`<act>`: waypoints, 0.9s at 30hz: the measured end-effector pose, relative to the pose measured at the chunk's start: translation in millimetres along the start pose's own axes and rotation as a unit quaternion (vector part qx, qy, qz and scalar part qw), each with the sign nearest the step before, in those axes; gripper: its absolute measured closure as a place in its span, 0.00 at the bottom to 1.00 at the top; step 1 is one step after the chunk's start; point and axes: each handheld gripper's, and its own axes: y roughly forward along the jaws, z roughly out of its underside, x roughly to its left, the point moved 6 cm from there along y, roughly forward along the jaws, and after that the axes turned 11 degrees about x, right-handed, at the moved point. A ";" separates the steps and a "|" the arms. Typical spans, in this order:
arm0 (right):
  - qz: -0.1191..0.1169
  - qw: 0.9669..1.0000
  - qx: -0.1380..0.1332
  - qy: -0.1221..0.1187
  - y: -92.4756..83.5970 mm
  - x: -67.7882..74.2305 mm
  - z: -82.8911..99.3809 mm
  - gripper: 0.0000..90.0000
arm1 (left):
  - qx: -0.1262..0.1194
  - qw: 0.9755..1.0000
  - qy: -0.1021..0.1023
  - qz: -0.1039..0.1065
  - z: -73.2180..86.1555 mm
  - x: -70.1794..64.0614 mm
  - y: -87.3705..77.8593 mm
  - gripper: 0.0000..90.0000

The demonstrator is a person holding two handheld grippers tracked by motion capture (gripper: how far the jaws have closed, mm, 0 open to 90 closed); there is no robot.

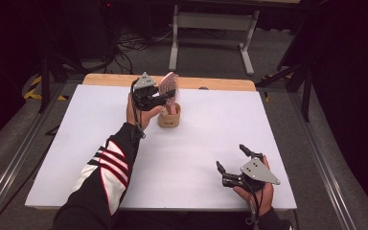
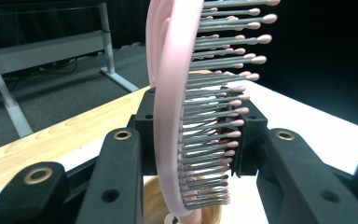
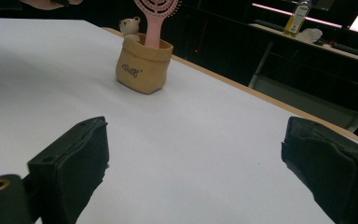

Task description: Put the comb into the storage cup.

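Observation:
A pink hairbrush [image 1: 169, 86] with grey pink-tipped bristles stands handle-down in a small tan pouch-shaped holder [image 1: 169, 118] at the table's far middle. My left gripper [image 1: 165, 97] is shut on the brush head; in the left gripper view the pads clamp the pink frame [image 2: 168, 116] and bristles from both sides, above the holder [image 2: 154, 205]. My right gripper [image 1: 230, 158] rests open near the front right of the table, nothing between its jaws. In the right gripper view the holder [image 3: 142, 67] carries a small bear figure [image 3: 129, 27] and the brush handle [image 3: 153, 35].
The white tabletop [image 1: 196, 143] has a wooden strip [image 1: 211, 84] along its far edge. Beyond it stand a grey desk frame [image 1: 211, 28] and floor cables. Dark surroundings flank both sides. A bottle [image 3: 297, 16] stands on a distant shelf.

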 end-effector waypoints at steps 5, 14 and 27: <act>-0.004 1.000 0.003 0.000 1.2 -0.1 0.9 0.09 | -0.004 1.000 -0.010 0.002 1.6 3.0 0.7 0.70; -0.007 1.000 0.010 -0.004 2.9 1.6 2.1 0.09 | -0.011 0.999 -0.032 -0.016 5.3 16.6 -1.4 0.68; 0.002 1.000 0.012 -0.001 3.1 1.4 3.0 0.10 | 0.000 0.999 -0.033 -0.034 7.1 28.0 -2.6 0.65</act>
